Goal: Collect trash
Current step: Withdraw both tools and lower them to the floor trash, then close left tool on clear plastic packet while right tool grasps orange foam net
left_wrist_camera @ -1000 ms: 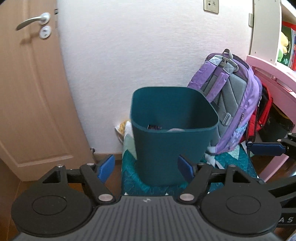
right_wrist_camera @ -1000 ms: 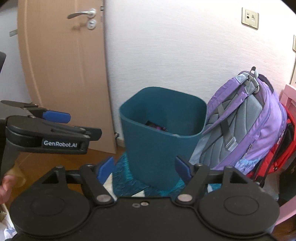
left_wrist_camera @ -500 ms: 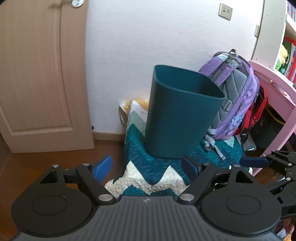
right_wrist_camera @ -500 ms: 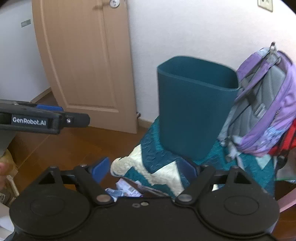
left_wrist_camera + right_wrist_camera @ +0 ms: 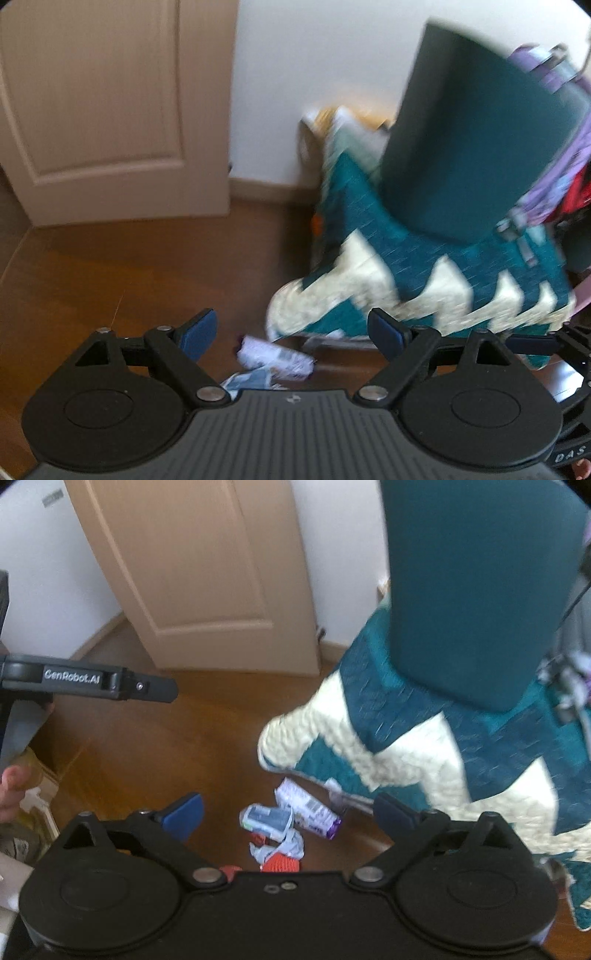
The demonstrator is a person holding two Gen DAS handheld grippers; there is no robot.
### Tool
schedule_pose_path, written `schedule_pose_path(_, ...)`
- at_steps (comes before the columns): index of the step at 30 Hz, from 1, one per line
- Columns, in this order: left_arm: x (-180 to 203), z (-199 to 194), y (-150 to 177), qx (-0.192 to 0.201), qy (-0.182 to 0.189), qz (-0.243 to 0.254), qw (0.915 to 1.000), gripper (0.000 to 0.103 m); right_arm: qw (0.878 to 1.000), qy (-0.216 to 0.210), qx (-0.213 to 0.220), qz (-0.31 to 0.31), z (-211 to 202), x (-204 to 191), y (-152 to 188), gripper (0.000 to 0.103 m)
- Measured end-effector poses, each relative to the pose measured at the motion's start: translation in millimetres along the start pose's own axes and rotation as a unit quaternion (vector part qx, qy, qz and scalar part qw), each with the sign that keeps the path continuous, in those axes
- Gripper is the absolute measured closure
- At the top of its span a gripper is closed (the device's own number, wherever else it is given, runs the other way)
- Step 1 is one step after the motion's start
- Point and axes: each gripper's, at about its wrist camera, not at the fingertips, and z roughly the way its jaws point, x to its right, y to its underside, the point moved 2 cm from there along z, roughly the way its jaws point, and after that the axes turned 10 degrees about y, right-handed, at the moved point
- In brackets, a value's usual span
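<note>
Both my tools, left tool point(image 5: 291, 332) and right tool point(image 5: 288, 812), have just been opening wide, empty. The wrappers point(image 5: 291, 818) lie on the floor beside the quilt point(image 5: 399, 738); none yet picked up for the teal bin point(image 5: 476, 590).

Bare wooden floor point(image 5: 155, 746) lies wide open on the left, all the way to the door point(image 5: 207, 572). The trash wrappers point(image 5: 291, 812) sit on the floor right at the edge of the hanging quilt point(image 5: 388, 746), whose corner droops just above them. The teal bin point(image 5: 480, 590) on the quilt blocks the right. Left tongs point(image 5: 110, 683) reach in across the open floor.
</note>
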Motion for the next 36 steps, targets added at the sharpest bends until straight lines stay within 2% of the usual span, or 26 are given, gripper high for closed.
schedule_pose_path(2, -16, 25, 9, -0.018, -0.015, 0.001, 0.9997, 0.014, 1.0, -0.008, -0.018, 0.003, 24, -3, 10, 0.003)
schedule_pose_path(9, -58, 110, 44, -0.075, -0.032, -0.002, 0.9967, 0.014, 0.997, -0.018, -0.076, -0.008, 114, -10, 46, 0.003)
schedule_pose_path(13, -78, 162, 69, -0.114, -0.044, -0.006, 0.9925, 0.014, 0.993, -0.011, -0.118, -0.025, 165, -16, 71, 0.002)
schedule_pose_path(18, -101, 220, 95, -0.159, -0.051, -0.015, 0.9858, 0.014, 0.984, -0.026, -0.172, -0.033, 224, -24, 100, 0.002)
schedule_pose_path(22, -130, 264, 117, -0.199, -0.039, -0.063, 0.9772, 0.014, 0.975, -0.048, -0.216, -0.033, 261, -36, 123, 0.003)
schedule_pose_path(27, -160, 304, 144, -0.236, -0.016, -0.098, 0.9666, 0.014, 0.963, -0.061, -0.26, -0.043, 303, -56, 146, 0.003)
schedule_pose_path(32, -177, 340, 169, -0.266, -0.011, -0.103, 0.9584, 0.014, 0.952, -0.065, -0.3, -0.014, 340, -64, 162, 0.006)
schedule_pose_path(36, -183, 357, 180, -0.268, -0.006, -0.111, 0.957, 0.014, 0.946, -0.058, -0.319, 0.004, 362, -66, 165, 0.007)
